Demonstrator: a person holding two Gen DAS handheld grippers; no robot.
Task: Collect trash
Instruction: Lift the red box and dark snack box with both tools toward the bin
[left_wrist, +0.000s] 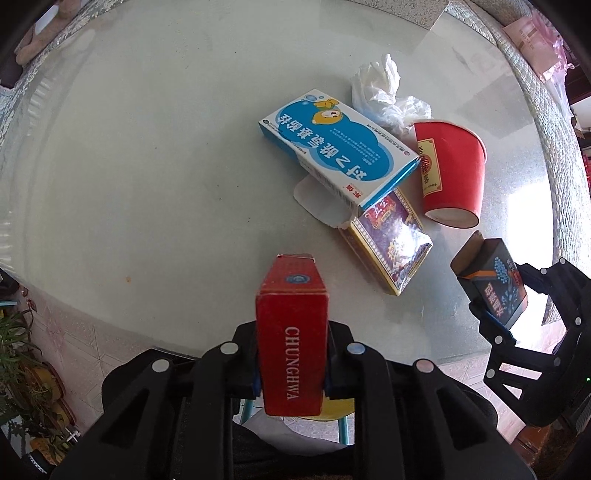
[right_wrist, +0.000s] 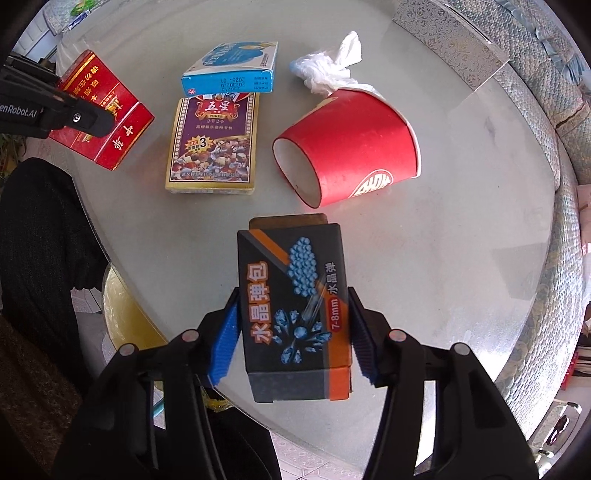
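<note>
Both tongs loaded, more trash waiting on the counter (left_wrist: 147, 147)

Our left tongs (left_wrist: 291, 369) clamp the red carton (left_wrist: 291, 343), low centre; right tongs (right_wrist: 295, 332) squeeze the dark box (right_wrist: 293, 314). We'd judge both light, crushable cardboard, best held across the flat sides. Red cup (right_wrist: 351, 147), tissue (right_wrist: 328, 70) lie upper right.

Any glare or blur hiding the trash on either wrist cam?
Left wrist: window glare whitens the table at right; red cup and blue box stay sharp. Right wrist: pale sheen on the glass beyond the black box; fisheye bends the rim.
</note>
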